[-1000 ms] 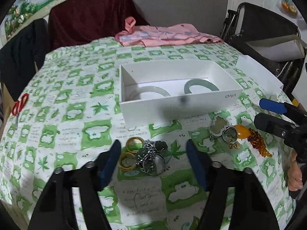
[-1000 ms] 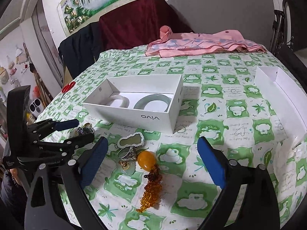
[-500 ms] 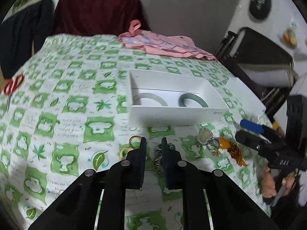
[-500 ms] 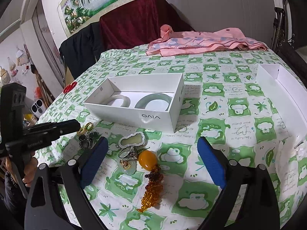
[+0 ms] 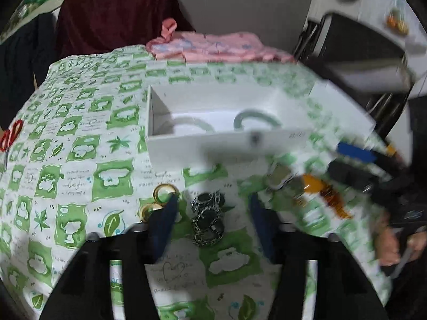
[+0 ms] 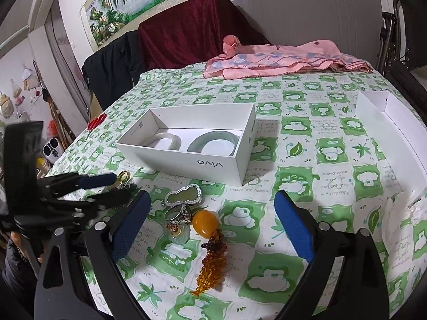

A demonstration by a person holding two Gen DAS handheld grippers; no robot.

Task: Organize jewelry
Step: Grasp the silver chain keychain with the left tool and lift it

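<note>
A white box point(image 5: 226, 146) point(image 6: 186, 160) on the green patterned cloth holds two pale jade bangles point(image 6: 213, 142). My left gripper point(image 5: 213, 218) is open with its jaws on either side of a dark chain bracelet point(image 5: 208, 221); two gold rings point(image 5: 162, 192) lie just left of it. My right gripper point(image 6: 210, 226) is open above an amber pendant with a beaded tassel point(image 6: 205, 224), a silver ring point(image 6: 178, 214) and a cloud-shaped jade pendant point(image 6: 184, 196). The left gripper also shows at the left of the right wrist view point(image 6: 106, 186).
The white box lid point(image 6: 395, 133) lies at the right table edge. Red scissors point(image 6: 97, 121) lie at the left edge. A pink cloth point(image 6: 280, 58) is heaped at the far side. A black folding chair point(image 5: 360, 61) stands on the right.
My left gripper was open a second ago, shut half a second ago, and is open again around the chain bracelet. The right gripper has barely moved.
</note>
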